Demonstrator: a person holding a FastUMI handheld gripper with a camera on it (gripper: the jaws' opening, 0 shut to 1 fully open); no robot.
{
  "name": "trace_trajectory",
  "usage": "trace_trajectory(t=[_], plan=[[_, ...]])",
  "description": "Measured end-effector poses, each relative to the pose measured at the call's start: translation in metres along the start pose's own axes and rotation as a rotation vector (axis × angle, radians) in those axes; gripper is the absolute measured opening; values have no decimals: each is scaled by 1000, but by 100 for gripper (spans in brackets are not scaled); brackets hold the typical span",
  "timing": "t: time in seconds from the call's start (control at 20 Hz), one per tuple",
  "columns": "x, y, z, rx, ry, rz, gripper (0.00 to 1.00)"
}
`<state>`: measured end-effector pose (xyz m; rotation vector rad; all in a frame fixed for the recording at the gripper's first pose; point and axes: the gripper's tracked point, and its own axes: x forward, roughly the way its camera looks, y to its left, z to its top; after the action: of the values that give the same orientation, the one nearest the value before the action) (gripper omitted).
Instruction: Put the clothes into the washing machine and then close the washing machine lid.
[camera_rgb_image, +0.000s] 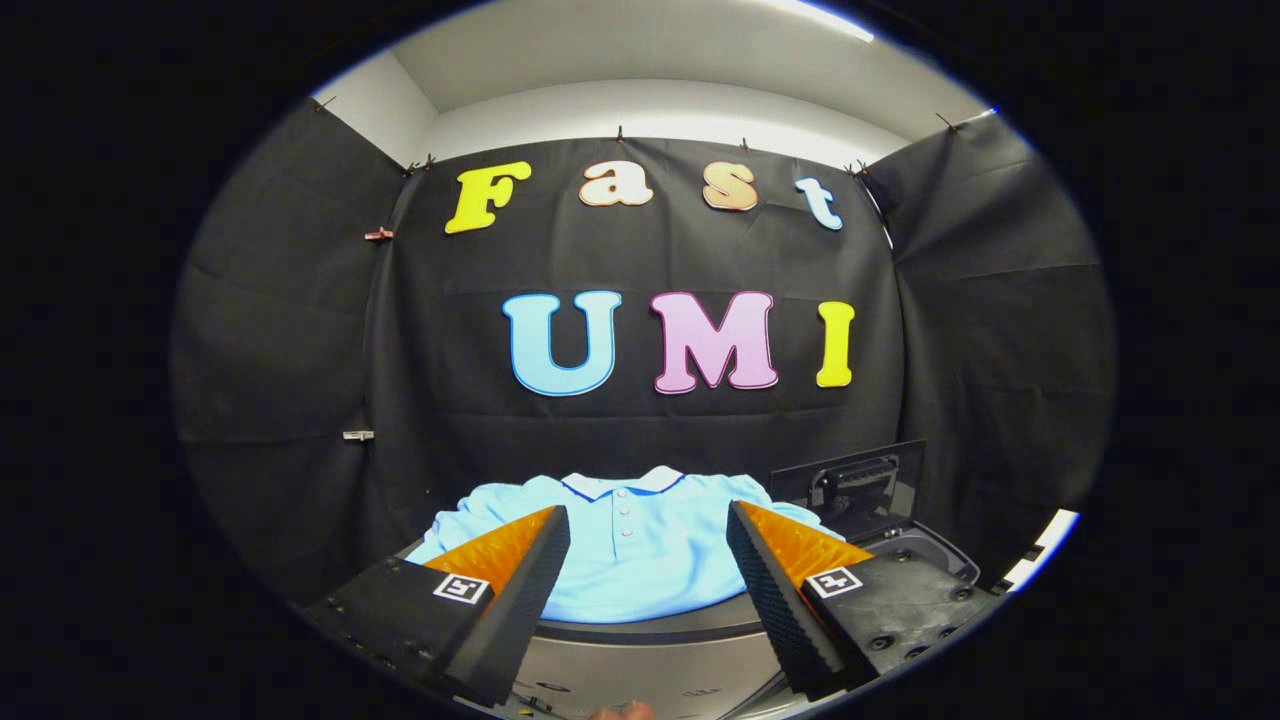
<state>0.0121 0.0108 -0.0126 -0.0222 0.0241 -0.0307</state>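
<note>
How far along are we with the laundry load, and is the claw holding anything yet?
Done: the washing machine lid stands raised, beyond the right finger. In hand: nothing yet; the claw is open, its fingers spread apart above the light blue polo shirt, which lies flat between and just ahead of them, ungrasped. Left: grip the shirt, put it into the washing machine, then close the lid.

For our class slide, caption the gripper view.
Open claw poised above a light blue polo shirt spread out flat, with the washing machine's raised lid beside it.
</note>
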Motion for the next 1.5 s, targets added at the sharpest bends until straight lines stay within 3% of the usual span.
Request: trace_trajectory(t=[0.4, 0.65, 0.9, 1.1, 1.5], plan=[[25, -4, -11, 3, 51, -14, 99], [58, 5, -7, 20, 121, 20, 99], [103, 7, -21, 21, 287, 9, 99], [129, 15, -60, 19, 493, 24, 100], [166, 23, -108, 8, 761, 39, 100]])
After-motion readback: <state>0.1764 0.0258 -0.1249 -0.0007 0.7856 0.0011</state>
